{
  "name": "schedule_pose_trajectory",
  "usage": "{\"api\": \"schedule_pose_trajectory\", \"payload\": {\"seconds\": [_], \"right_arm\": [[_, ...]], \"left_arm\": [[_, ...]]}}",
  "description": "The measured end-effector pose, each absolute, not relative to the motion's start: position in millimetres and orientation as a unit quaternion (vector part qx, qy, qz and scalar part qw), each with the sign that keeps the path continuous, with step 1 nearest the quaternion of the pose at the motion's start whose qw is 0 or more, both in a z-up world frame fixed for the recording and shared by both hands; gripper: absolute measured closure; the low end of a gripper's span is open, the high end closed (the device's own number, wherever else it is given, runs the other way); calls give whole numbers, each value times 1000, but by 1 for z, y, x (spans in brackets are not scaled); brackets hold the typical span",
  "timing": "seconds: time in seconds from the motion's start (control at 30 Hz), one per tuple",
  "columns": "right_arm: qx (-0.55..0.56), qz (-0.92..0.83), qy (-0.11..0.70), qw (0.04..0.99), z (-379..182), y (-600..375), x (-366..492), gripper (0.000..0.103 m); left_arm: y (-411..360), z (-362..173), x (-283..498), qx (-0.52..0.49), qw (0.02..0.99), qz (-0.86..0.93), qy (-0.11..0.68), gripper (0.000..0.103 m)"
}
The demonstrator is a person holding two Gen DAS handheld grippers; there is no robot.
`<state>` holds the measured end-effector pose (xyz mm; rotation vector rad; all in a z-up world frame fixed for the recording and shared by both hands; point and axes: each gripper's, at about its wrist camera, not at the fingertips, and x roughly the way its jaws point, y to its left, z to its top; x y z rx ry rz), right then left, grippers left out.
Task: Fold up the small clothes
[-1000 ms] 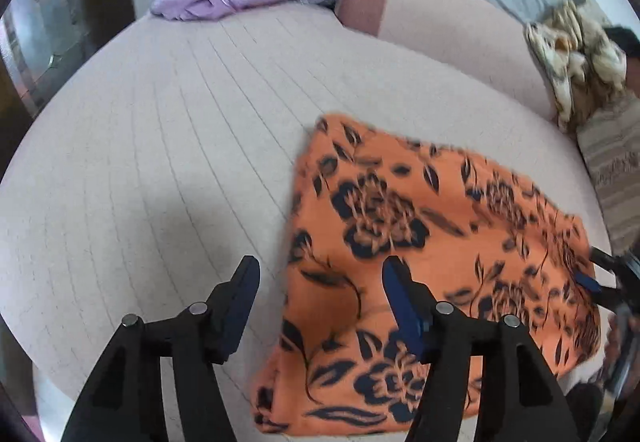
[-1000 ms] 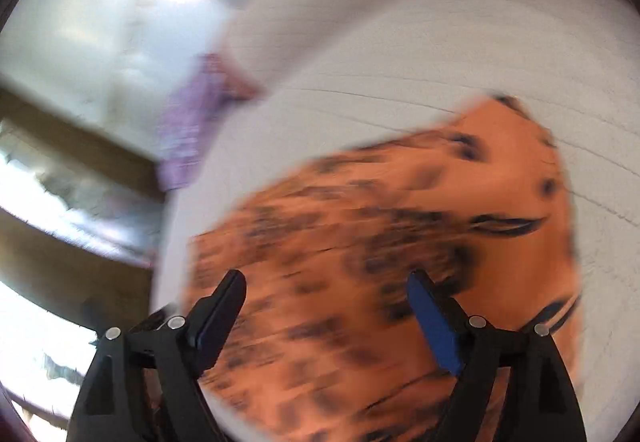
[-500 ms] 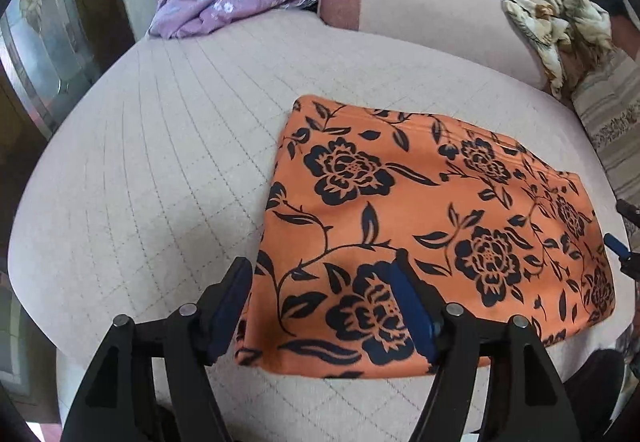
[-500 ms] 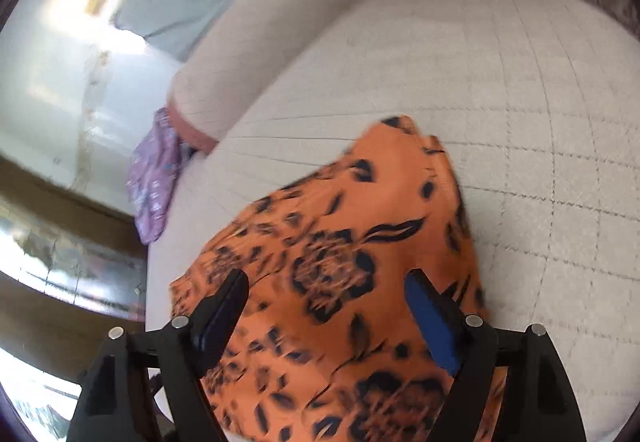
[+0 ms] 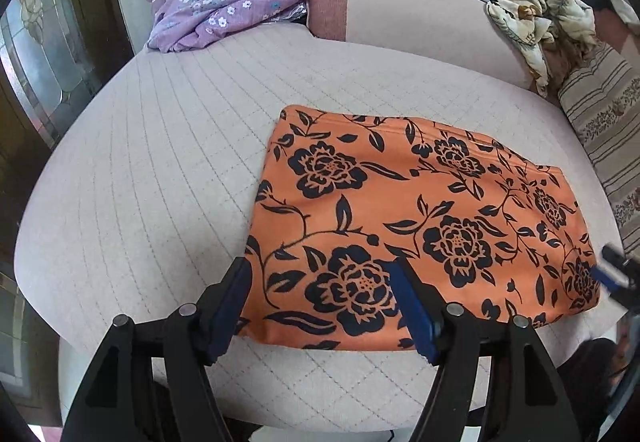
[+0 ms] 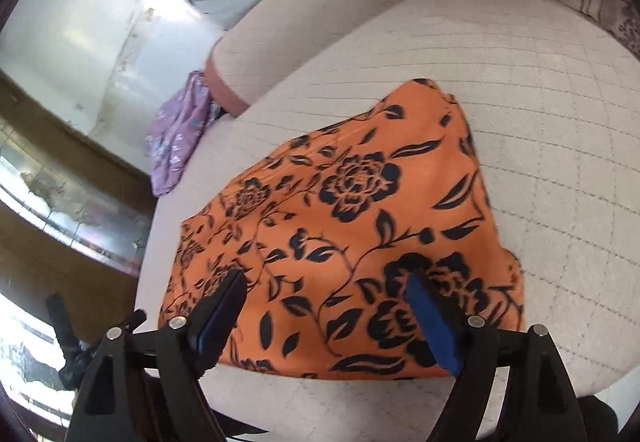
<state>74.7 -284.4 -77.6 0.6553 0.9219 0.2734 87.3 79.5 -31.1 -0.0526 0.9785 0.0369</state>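
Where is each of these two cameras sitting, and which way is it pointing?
Left wrist: on the left hand-held gripper, angled down at the orange floral cloth; its open fingers show.
Right wrist: on the right hand-held gripper, angled down over the cloth; its fingers show, open.
Shared: cloth, purple garment, quilted cushion.

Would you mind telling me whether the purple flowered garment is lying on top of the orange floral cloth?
No, the purple flowered garment lies crumpled at the far edge of the seat, well apart from the orange floral cloth.
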Motion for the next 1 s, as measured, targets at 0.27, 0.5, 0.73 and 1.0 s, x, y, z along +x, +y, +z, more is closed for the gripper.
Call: {"api": "schedule_pose_trajectory", "payload": {"seconds": [0.27,0.5,0.73,1.0], "right_arm": [[319,92,459,824,-93,-292,61,16],[332,141,448,818,-94,-279,51,15],[339,134,454,813,-92,-277,52,16],[372,88,474,793,-115,-304,59,15]], "left_arm": [[78,-37,80,-18,878,24,478,31],[73,-54,80,-25,870,20,491,25],[83,-90,86,-15,836,51,546,24],[78,-76,82,-3,846,50,531,24]]}}
